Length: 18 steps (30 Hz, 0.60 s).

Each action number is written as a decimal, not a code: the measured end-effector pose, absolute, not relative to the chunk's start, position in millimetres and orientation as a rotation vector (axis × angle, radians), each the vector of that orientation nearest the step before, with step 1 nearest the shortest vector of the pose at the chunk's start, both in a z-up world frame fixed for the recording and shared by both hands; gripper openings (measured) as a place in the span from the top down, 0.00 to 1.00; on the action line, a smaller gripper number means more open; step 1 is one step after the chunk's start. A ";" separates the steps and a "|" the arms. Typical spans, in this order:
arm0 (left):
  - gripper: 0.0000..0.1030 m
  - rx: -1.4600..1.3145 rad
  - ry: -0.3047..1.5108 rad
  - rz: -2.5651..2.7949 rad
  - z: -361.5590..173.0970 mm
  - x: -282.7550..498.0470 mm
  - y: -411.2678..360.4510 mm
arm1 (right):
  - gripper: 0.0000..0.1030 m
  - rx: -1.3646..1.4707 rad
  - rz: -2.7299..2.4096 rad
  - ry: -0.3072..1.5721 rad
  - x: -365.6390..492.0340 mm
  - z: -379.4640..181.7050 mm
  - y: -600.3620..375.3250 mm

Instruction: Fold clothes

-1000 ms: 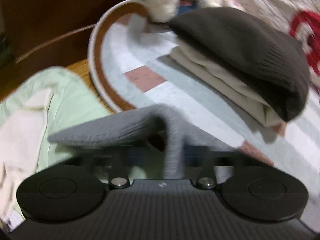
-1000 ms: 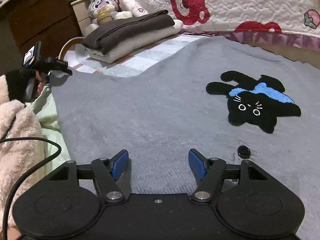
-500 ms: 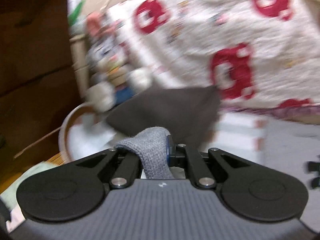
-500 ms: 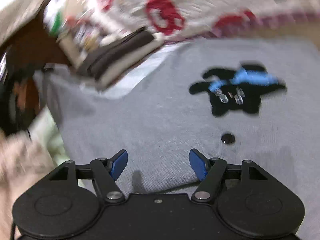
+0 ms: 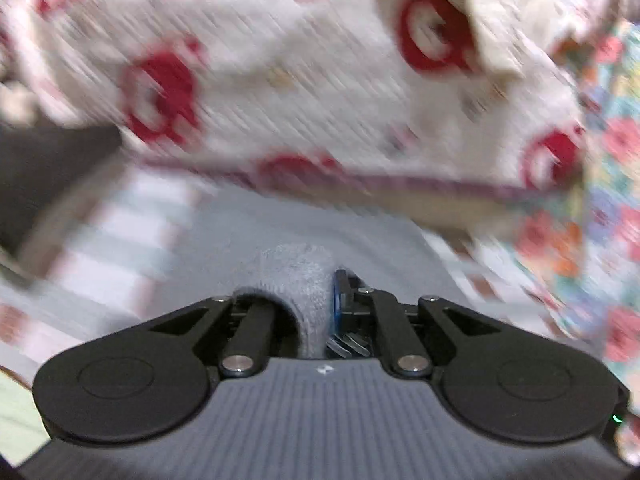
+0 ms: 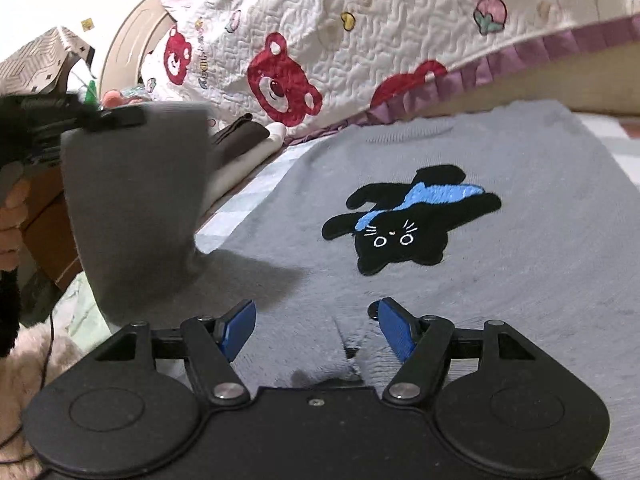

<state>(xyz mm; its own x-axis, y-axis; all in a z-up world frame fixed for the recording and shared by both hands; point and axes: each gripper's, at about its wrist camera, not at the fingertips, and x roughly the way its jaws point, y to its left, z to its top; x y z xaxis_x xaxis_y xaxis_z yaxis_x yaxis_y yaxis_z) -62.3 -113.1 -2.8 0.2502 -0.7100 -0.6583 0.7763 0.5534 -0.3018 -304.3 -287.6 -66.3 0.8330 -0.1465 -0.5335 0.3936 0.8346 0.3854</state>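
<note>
**Grey sweater, one corner lifted; two claws in view**

Left claw: jaws together, clamped on a bunched fold of the grey sweater; fabric rises between the fingers and hides the left pad; a sliver of blue pad shows at the right of the fold; seen from the right wrist, this claw is raised up and to the left, with the gripped flap hanging below it as a curved sheet, its lower edge meeting the flat part of the garment.

Right claw: jaws apart, blue pads on either side of a bare stretch of sweater; low over the near hem; whether the pads touch the cloth cannot be told; a small dark crease lies just ahead of the body, between the fingers.

Sweater: spread flat ahead of the right claw; black cat patch with blue scarf ahead and slightly right, well apart from the pads; far edge of the garment runs just beside the frilled border of the bear-print quilt; open grey surface to the right and ahead.

Folded pile, dark over cream: ahead and left, partly hidden behind the lifted flap.

Striped sheet: shows between pile and sweater.

Hard to make out: the left wrist view is heavily blurred, quilt and floral fabric only as smears; fingers of a hand cut off at the left edge.
</note>
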 end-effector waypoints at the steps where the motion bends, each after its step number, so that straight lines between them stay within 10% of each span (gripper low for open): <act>1: 0.76 0.089 0.894 -1.038 -14.0 -66.3 -120.0 | 0.29 0.496 -0.306 0.527 -303.7 -66.5 -288.0; 8: 0.70 0.073 1.213 -1.193 -83.2 -93.0 -162.6 | 0.29 0.503 -0.301 0.599 -304.1 -67.8 -285.5; 18: 0.32 0.219 0.853 -0.954 -28.2 -79.9 -125.5 | 0.29 0.404 -0.248 0.635 -295.3 -46.7 -266.1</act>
